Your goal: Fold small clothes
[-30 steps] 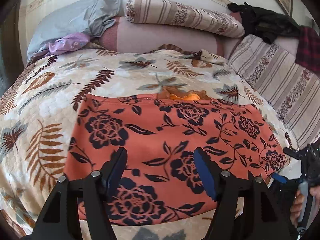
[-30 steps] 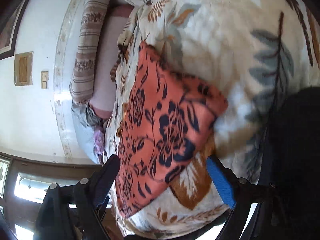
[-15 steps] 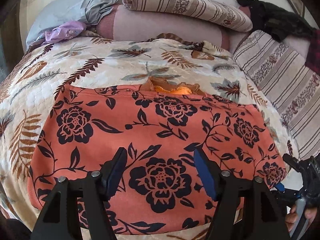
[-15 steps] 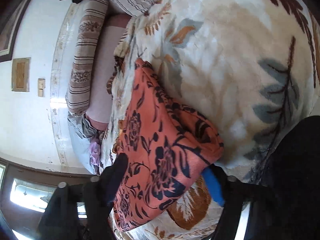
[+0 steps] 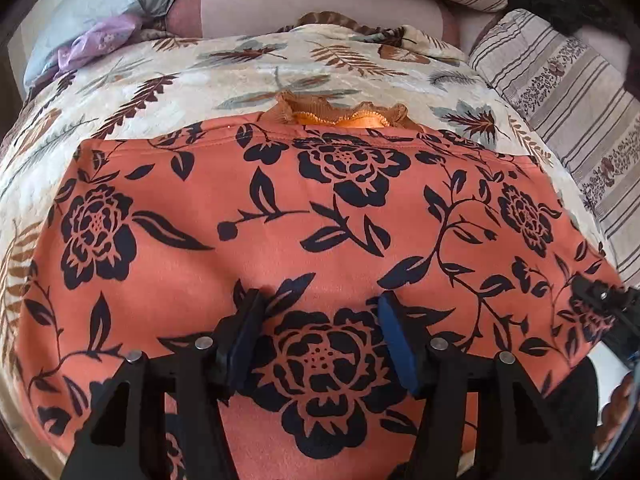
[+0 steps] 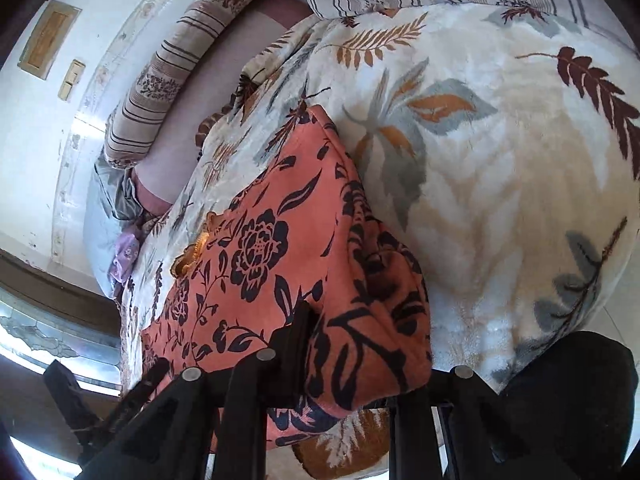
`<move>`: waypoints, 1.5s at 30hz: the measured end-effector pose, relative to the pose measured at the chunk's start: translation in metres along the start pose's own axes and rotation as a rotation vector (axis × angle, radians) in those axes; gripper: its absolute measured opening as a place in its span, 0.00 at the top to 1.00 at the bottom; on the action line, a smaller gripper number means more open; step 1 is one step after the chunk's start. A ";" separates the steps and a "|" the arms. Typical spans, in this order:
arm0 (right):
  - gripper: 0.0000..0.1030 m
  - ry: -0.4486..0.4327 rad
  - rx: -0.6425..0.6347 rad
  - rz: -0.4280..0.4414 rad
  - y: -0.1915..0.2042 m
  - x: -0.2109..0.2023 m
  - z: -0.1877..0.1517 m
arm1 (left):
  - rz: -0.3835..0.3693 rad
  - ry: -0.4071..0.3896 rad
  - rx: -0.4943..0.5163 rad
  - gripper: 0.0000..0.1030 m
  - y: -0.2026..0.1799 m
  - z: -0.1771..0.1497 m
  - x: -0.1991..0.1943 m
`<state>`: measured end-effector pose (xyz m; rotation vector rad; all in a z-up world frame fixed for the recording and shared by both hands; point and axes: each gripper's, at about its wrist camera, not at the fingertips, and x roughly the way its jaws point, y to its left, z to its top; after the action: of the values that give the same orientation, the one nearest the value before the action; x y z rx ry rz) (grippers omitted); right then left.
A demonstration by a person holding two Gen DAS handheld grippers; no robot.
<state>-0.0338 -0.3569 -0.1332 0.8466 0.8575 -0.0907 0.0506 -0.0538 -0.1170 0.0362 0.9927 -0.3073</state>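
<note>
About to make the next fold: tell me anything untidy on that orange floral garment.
An orange ruffled trim pokes out past the far edge of the orange floral garment, which otherwise lies flat. Its right corner is bunched up in the closing right gripper.

- No text, label, brand, number or sign can be read in either view.
- The orange garment (image 5: 320,220) carries only a black flower print, no lettering.
- The bedspread (image 6: 500,160) shows leaf patterns only.
- The striped pillows (image 5: 568,92) bear ornament bands, no words.
- The wall plates (image 6: 72,78) are too small and blurred to show any marking.
</note>
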 end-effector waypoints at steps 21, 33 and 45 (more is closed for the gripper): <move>0.88 0.166 -0.555 0.055 0.197 0.079 -0.099 | -0.735 -0.070 -0.671 0.27 0.148 0.008 -0.013; 0.88 0.080 -0.624 0.125 0.206 0.046 -0.103 | -0.580 0.142 -0.488 0.22 0.088 0.074 0.018; 0.88 0.017 -0.829 0.194 0.261 0.012 -0.141 | -0.578 -0.147 -0.172 0.86 0.114 0.091 -0.085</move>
<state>-0.0122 -0.0793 -0.0301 0.1443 0.7287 0.4209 0.1123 0.0600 -0.0090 -0.4313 0.8649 -0.7407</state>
